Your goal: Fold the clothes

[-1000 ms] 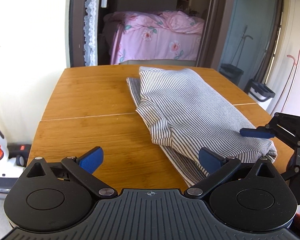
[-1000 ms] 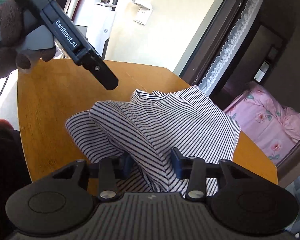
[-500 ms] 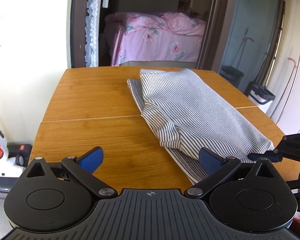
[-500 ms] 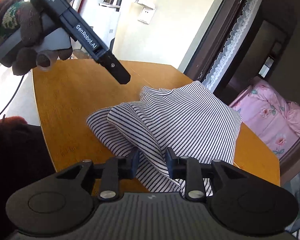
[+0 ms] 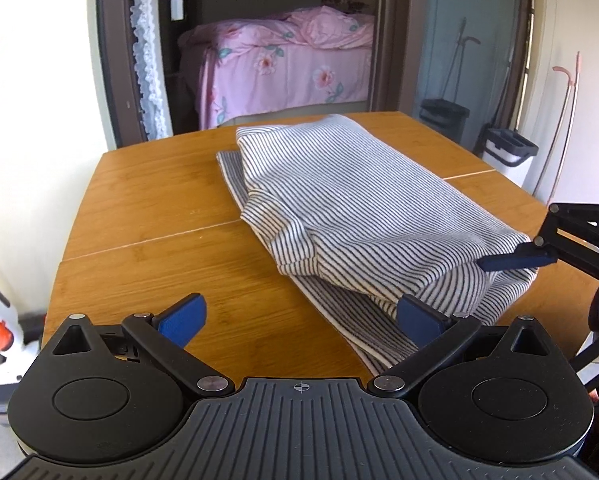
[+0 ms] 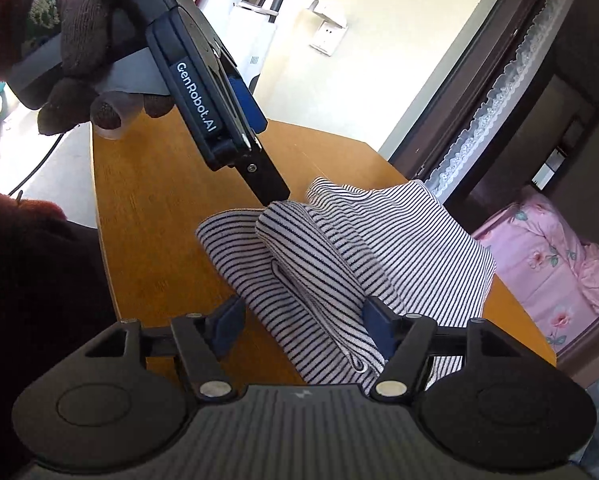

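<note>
A folded black-and-white striped garment lies on the wooden table; it also shows in the right wrist view. My left gripper is open and empty, at the garment's near edge, its right pad touching the cloth. In the right wrist view the left gripper hangs over the garment's near-left corner. My right gripper is open, its jaws standing wide around a fold of the garment. In the left wrist view its blue fingertip rests on the garment's right edge.
The table's near edge runs just under both grippers. Behind the table an open doorway shows a bed with pink floral bedding. Black bins and a white bin stand on the floor at the right. A gloved hand holds the left gripper.
My right gripper has opened and let go of the garment fold it was pinching. The left gripper has moved in closer to the garment's near corner.
</note>
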Demonstrator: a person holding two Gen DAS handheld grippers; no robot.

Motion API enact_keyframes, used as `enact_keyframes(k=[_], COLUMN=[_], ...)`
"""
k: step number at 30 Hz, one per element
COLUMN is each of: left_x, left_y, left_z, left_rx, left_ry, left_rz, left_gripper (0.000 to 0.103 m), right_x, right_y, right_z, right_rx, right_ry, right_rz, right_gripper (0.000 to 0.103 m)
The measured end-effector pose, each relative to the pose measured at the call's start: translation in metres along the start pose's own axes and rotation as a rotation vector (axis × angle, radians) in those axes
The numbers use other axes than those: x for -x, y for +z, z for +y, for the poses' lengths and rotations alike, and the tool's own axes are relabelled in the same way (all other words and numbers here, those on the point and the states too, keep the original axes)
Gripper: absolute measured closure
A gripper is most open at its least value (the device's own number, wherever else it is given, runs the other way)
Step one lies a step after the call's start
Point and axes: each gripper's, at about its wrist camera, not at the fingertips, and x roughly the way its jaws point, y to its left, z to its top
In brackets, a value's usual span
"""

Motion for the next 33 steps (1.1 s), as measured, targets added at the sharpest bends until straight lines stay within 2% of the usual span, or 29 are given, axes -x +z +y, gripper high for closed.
enact_keyframes(k=[1,2,3,7,12,17,19,20,22,23,24,27,29,32,33], left_x=[0.001,0.002,0.003,0.010,0.020,0.010,0.000,-0.007,-0.017,-0.020,-0.022,-0.020,-0.019,-0.018,-0.018], left_y=[0.000,0.000,0.000,-0.001,-0.006,-0.017,-0.020,-0.020,-0.018,-0.016,-0.012,0.001,0.008,0.014,0.015], left_z=[-0.002,-0.004,-0.004,-0.003,-0.003,-0.020,-0.029,-0.032,-0.036,-0.034,-0.032,-0.017,-0.010,-0.006,-0.005], left_rx=[-0.012,-0.022,-0.026,-0.043,-0.083,-0.194,-0.237,-0.253,-0.263,-0.249,-0.227,-0.115,-0.053,-0.012,-0.006], left_ry=[0.006,0.013,0.009,-0.022,-0.067,-0.128,-0.127,-0.112,-0.062,-0.046,-0.034,-0.066,-0.084,-0.097,-0.102], left_rz=[-0.004,-0.008,-0.011,-0.024,-0.041,0.004,0.023,0.031,0.029,0.022,0.014,0.000,-0.008,-0.018,-0.018], left_gripper=[0.000,0.000,0.000,0.000,0.000,0.000,0.000,0.000,0.000,0.000,0.000,0.000,0.000,0.000,0.000], right_x=[0.000,-0.001,0.000,-0.004,-0.009,-0.008,-0.006,-0.003,0.007,0.012,0.016,0.012,-0.001,-0.022,-0.026], right_y=[0.000,0.000,0.000,-0.007,-0.012,-0.009,-0.007,-0.004,0.000,0.002,0.003,0.000,-0.002,-0.006,-0.004], right_z=[-0.007,-0.014,-0.025,-0.063,-0.077,-0.072,-0.067,-0.062,-0.051,-0.046,-0.041,-0.030,-0.025,-0.020,-0.021], right_rx=[-0.055,-0.114,-0.196,-0.464,-0.570,-0.518,-0.469,-0.427,-0.336,-0.292,-0.242,-0.113,-0.073,0.000,0.018], right_ry=[0.012,0.025,0.049,0.127,0.170,0.145,0.125,0.109,0.070,0.043,0.006,-0.068,-0.096,-0.168,-0.176], right_rz=[0.006,0.013,0.017,0.031,0.028,0.024,0.023,0.022,-0.001,-0.022,-0.042,-0.040,-0.016,0.003,0.006], right_gripper=[0.051,0.064,0.066,0.068,0.068,0.068,0.068,0.067,0.054,0.037,0.025,0.023,0.023,0.023,0.030])
